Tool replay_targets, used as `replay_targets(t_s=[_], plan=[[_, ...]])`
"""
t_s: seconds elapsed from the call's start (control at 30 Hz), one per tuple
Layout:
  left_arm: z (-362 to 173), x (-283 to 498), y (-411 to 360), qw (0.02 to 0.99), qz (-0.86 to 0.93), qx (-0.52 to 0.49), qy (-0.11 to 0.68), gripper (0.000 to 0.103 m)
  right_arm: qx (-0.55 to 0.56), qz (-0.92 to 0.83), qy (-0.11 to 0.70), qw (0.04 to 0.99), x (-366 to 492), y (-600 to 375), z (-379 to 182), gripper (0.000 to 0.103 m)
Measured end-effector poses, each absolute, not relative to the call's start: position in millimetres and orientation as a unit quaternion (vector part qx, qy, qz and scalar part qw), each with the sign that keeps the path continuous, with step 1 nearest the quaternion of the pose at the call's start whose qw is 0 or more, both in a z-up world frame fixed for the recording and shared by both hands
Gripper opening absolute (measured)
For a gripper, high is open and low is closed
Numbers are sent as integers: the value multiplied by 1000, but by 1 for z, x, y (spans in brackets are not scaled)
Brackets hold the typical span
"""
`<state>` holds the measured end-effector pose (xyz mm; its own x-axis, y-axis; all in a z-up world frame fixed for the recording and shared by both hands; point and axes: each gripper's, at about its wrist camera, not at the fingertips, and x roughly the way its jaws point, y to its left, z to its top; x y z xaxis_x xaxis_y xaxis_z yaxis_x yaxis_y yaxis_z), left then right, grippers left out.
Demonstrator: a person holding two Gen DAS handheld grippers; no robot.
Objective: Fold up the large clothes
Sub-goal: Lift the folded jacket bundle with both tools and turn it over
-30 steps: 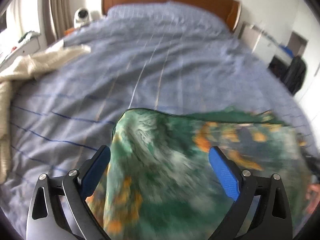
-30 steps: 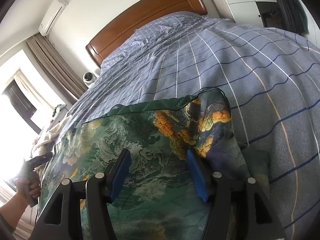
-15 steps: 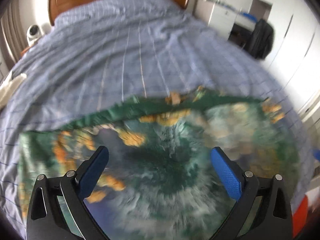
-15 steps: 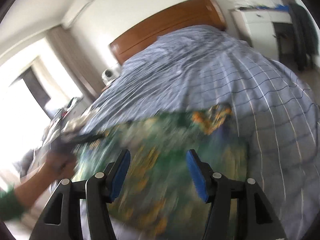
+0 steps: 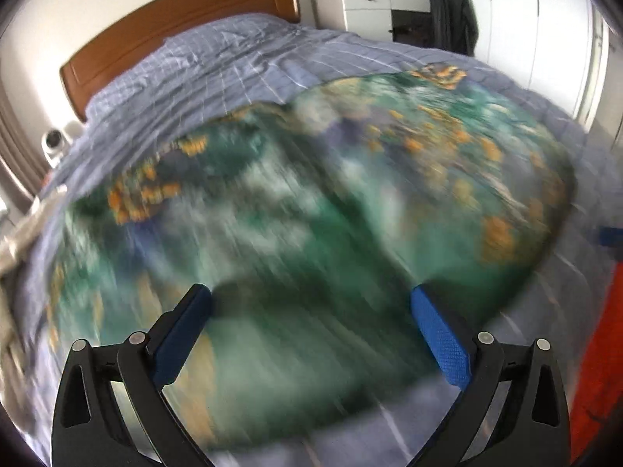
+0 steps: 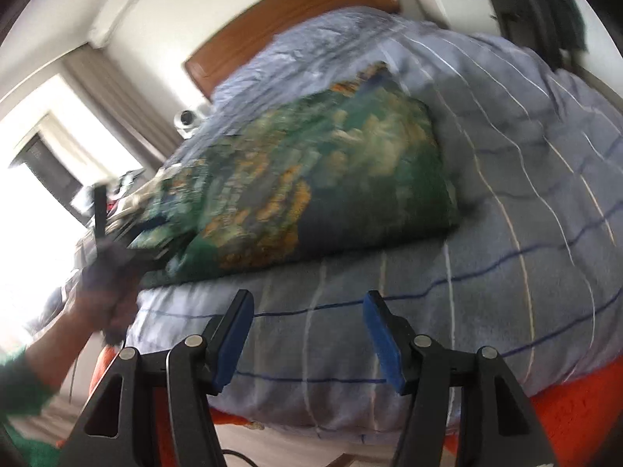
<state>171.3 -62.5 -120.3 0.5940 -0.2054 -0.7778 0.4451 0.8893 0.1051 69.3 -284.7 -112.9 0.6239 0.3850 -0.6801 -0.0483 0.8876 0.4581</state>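
A large green garment with orange and white print (image 5: 311,202) lies spread on the blue checked bedspread (image 5: 233,62); it also shows in the right wrist view (image 6: 331,179). My left gripper (image 5: 311,319) is open and empty, just above the near part of the garment. My right gripper (image 6: 307,330) is open and empty, over bare bedspread (image 6: 506,233) in front of the garment's near edge. The person's left hand with the other gripper (image 6: 109,257) shows at the garment's left end. Both views are motion-blurred.
A wooden headboard (image 5: 175,27) stands at the far end. A white dresser (image 5: 370,7) and a dark jacket (image 5: 453,15) are at the far right. A white camera (image 6: 187,118) sits beside the bed. Orange fabric (image 6: 576,401) shows under the bed edge.
Both grippers have pulled back toward the foot of the bed; the right one is now clear of the garment. The left gripper has swung right over the garment, which now lies spread wider.
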Motion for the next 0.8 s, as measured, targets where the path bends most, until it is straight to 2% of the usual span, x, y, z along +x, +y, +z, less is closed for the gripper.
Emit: replay_targets(t_s=[0.2, 0.33, 0.57, 0.8], plan=[[-99, 136, -67, 867, -263, 90, 413, 102, 278, 68, 426, 858, 84, -307, -130, 61], [-84, 143, -80, 870, -309, 45, 381, 102, 342, 57, 413, 842, 95, -320, -134, 73], [-136, 161, -119, 847, -323, 101, 410, 102, 443, 41, 403, 800, 138, -326, -165, 75], [-138, 162, -120, 844, -323, 101, 416, 102, 489, -3, 376, 787, 148, -329, -172, 78]])
